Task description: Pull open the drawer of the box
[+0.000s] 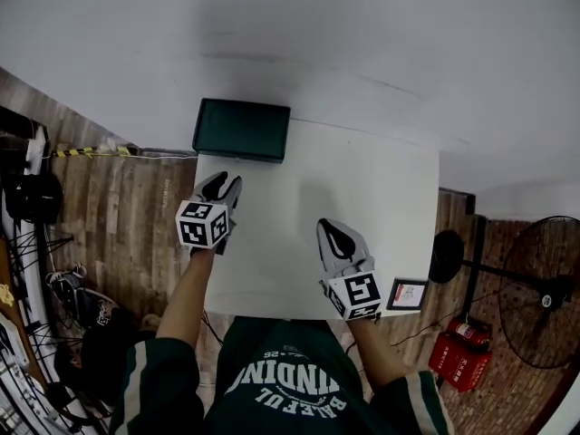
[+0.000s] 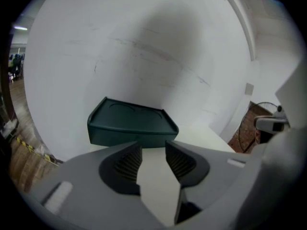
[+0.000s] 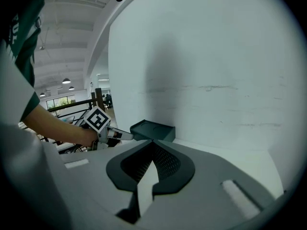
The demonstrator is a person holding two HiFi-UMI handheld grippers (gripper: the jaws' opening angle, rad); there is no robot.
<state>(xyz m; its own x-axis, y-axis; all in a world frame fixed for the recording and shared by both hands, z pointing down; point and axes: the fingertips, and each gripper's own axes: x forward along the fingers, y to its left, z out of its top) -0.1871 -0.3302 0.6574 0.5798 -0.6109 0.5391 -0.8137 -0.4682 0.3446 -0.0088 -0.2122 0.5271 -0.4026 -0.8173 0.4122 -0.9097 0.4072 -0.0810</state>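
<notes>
Evidently approach stage: left gripper (image 1: pixel 224 184) jaws apart, nothing between, aimed at dark green box (image 1: pixel 241 130) at table's (image 1: pixel 381 179) 11 o'clock corner, likely ready for drawer. Right gripper (image 1: pixel 332 234) tips together, idle at 5 o'clock.

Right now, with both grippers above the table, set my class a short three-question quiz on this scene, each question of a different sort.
1. True or false: the left gripper is gripping the green box.
2. The right gripper has its jaws: A) wide apart; B) together with nothing between them; C) closed on a card.
3. Which gripper is nearer the green box on the white table?

Key: 1 false, its jaws stand apart over bare table, short of the box. 2 B. 3 the left gripper.
</notes>
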